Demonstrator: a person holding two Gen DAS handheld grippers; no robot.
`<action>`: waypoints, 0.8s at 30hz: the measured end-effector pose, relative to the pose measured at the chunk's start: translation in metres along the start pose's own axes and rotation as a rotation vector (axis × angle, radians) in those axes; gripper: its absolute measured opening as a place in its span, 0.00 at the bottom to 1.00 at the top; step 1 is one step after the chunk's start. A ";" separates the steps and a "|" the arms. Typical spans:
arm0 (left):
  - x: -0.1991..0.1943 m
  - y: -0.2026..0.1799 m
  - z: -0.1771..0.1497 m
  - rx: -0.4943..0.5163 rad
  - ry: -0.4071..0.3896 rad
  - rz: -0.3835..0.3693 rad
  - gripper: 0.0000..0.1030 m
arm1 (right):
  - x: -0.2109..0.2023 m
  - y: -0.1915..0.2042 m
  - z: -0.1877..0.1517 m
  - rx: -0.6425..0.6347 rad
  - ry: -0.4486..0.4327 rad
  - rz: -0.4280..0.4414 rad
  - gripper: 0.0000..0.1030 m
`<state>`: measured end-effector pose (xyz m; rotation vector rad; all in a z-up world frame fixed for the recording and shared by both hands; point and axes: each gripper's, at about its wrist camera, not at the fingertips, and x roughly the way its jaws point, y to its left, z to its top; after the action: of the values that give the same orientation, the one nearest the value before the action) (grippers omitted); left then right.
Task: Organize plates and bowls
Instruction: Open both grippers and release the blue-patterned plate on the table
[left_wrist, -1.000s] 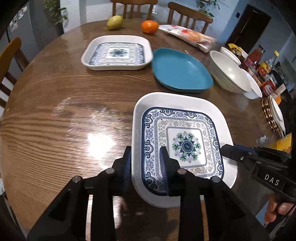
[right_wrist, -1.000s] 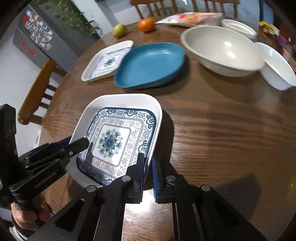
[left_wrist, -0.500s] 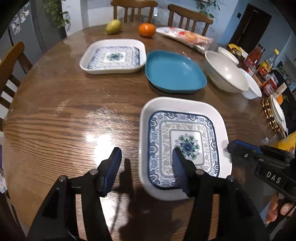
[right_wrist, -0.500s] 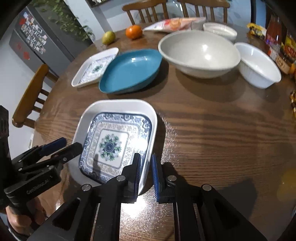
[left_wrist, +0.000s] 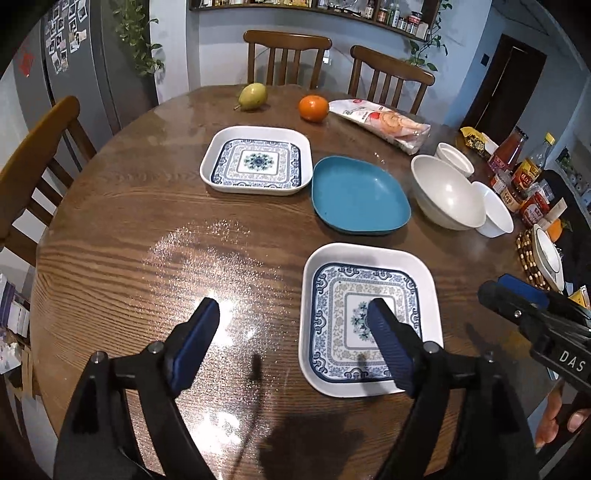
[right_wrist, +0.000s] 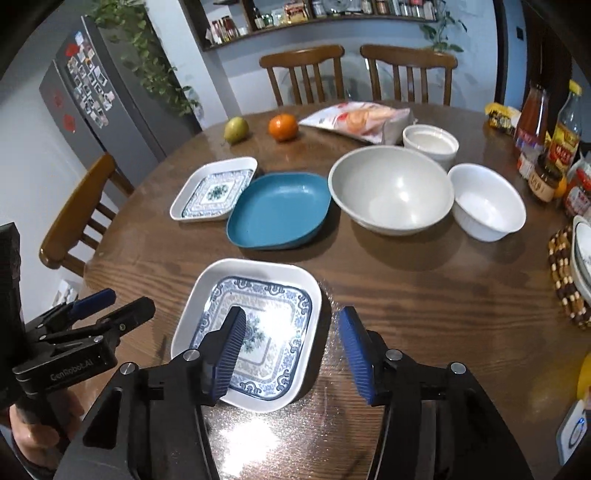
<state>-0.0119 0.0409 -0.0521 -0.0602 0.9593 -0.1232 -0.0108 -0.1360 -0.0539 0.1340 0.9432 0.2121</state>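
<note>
A square white plate with a blue pattern (left_wrist: 340, 314) (right_wrist: 273, 306) lies flat on the round wooden table (left_wrist: 166, 229), nearest me. My left gripper (left_wrist: 291, 308) hovers above its left rim with jaws opening, and no pad touches it. My right gripper (right_wrist: 291, 315) hovers over the plate's right rim, its jaws also opening and holding nothing. Farther back lie a matching patterned plate (left_wrist: 256, 160) (right_wrist: 214, 192) and a blue plate (left_wrist: 358, 201) (right_wrist: 280, 210). To their right stand a large pale bowl (left_wrist: 447, 194) (right_wrist: 391, 188), a white bowl (left_wrist: 495, 214) (right_wrist: 487, 206) and a small white bowl (left_wrist: 454, 158) (right_wrist: 430, 140).
A pear (left_wrist: 253, 96), an orange (left_wrist: 314, 108) and a snack bag (left_wrist: 380, 122) lie at the far edge. Sauce bottles (right_wrist: 546, 147) crowd the right side, by a beaded mat (right_wrist: 565, 277) carrying a dish. Wooden chairs (left_wrist: 288, 55) ring the table.
Both grippers let go of the near plate's rims and opened wide. They rose and drew back, so more of the table shows. The plate stays flat on the table.
</note>
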 end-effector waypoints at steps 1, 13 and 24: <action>-0.001 0.000 0.000 0.001 -0.002 -0.001 0.79 | -0.002 0.000 0.001 0.002 -0.004 -0.001 0.52; -0.003 -0.017 0.004 0.027 0.001 -0.007 0.85 | -0.029 -0.007 0.001 0.002 -0.072 -0.050 0.56; -0.020 -0.031 0.008 0.066 -0.066 0.015 0.99 | -0.046 -0.012 0.000 0.007 -0.114 -0.062 0.57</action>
<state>-0.0196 0.0130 -0.0280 0.0039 0.8893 -0.1380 -0.0351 -0.1587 -0.0204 0.1218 0.8339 0.1423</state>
